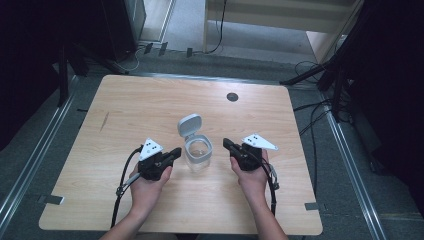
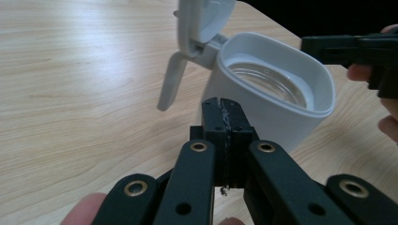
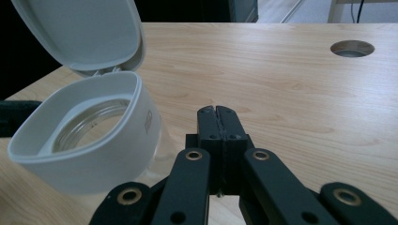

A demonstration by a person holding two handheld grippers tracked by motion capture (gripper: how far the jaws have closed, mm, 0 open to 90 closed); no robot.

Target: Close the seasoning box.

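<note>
container (image 1: 198, 151) stands upright near the middle of the wooden counter (image 1: 125, 105), between the two grippers. it has a white, rounded-square rim and a clear lower body, and through the mouth the clear inner wall and bottom show with nothing visible inside. its white hinged lid (image 1: 190, 125) is flipped up and back on the far side, standing open above the rim. in the left gripper view a white latch tab (image 2: 170, 79) hangs down from the hinge area of the lid (image 2: 204, 18), beside the container (image 2: 277, 93).

left gripper (image 1: 176, 152) is held in the person's left hand (image 1: 147, 182) just to the left of the container, pointing toward it. in the left gripper view its jaws are pressed together with nothing between them, and their tip (image 2: 223, 104) sits right in front of the container's white wall; whether it touches the wall cannot be told.

right gripper (image 1: 226, 143) is held in the right hand (image 1: 252, 175) just to the right of the container, also pointing inward. in the right gripper view its jaws are closed flat against each other, holding nothing, with the tip (image 3: 218, 112) beside the container (image 3: 89, 140) and apart from it, above bare counter (image 3: 291, 89). the open lid (image 3: 80, 33) rises at the upper left of that view.

round cable hole (image 1: 232, 96) sits in the counter farther back, well apart from the container. a grey three-cornered plate tops each gripper, and a black cable (image 1: 122, 187) trails from the left one toward the near edge.
</note>
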